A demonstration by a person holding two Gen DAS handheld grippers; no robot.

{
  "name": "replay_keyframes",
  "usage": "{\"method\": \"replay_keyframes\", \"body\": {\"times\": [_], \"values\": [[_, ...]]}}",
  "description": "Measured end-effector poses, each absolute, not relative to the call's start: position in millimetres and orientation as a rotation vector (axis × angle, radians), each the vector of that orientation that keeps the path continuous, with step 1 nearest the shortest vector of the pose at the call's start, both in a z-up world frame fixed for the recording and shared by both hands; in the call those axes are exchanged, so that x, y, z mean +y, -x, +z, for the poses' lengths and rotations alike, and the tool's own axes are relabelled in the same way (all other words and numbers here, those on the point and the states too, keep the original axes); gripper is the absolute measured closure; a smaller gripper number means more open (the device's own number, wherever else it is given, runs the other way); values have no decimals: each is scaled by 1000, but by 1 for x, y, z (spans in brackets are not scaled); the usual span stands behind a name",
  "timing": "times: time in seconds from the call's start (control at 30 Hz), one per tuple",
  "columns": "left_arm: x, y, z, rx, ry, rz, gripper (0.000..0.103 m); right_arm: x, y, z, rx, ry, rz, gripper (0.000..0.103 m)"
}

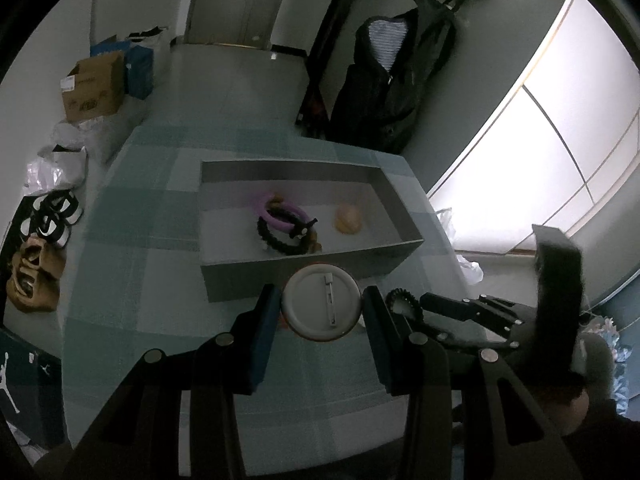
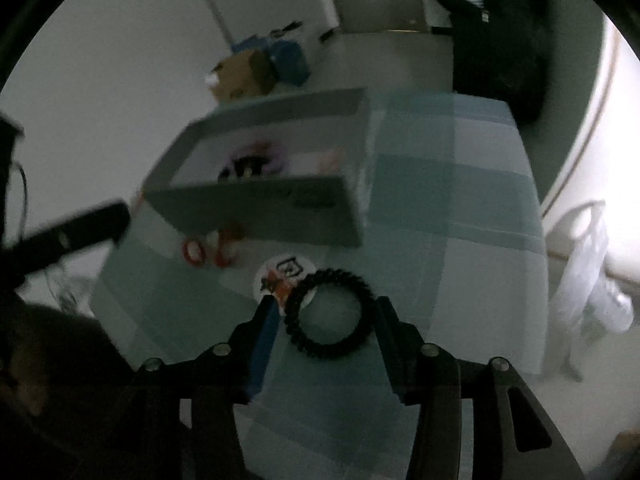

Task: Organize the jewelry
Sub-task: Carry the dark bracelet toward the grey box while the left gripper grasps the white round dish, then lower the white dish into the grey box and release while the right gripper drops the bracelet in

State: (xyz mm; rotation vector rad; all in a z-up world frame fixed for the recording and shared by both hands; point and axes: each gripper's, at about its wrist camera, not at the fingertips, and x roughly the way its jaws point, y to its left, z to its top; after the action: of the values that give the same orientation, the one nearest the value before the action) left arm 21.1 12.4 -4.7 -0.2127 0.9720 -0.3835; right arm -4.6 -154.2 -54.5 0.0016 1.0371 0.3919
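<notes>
My left gripper (image 1: 322, 306) is shut on a round white pin badge (image 1: 322, 305), its back with the pin facing me, just before the near wall of a grey open box (image 1: 304, 270). Inside the box lie a purple ring with a black beaded bracelet (image 1: 282, 228) and an orange piece (image 1: 349, 219). My right gripper (image 2: 326, 316) is shut on a black beaded bracelet (image 2: 329, 314) above the checked tablecloth (image 2: 440, 240). A second round badge (image 2: 282, 276) lies under that bracelet. Red rings (image 2: 208, 252) lie by the box (image 2: 256, 204).
The table edge drops off on the left. Cardboard and blue boxes (image 1: 96, 84), bags and shoes (image 1: 52, 220) sit on the floor at left. A dark jacket (image 1: 392, 72) hangs beyond the table. A bright window (image 1: 540, 140) is at right.
</notes>
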Motion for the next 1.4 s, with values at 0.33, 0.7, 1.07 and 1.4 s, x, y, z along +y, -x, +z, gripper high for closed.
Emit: {"method": "replay_keyframes", "body": {"times": [0.33,0.7,1.07,1.4], "values": [[24,-29,-2,965,275,-376,66,-135,15,-63,1012,219,352,59],[29,-36,5,917,291,-373,66,-161,17,-26,943,-31,406,62],[26,-58,12,868,273,-376,66,-172,0,24,725,-244,516,62],[25,-87,-6,914,279,-375,66,-142,-45,23,738,-248,565,62]]}}
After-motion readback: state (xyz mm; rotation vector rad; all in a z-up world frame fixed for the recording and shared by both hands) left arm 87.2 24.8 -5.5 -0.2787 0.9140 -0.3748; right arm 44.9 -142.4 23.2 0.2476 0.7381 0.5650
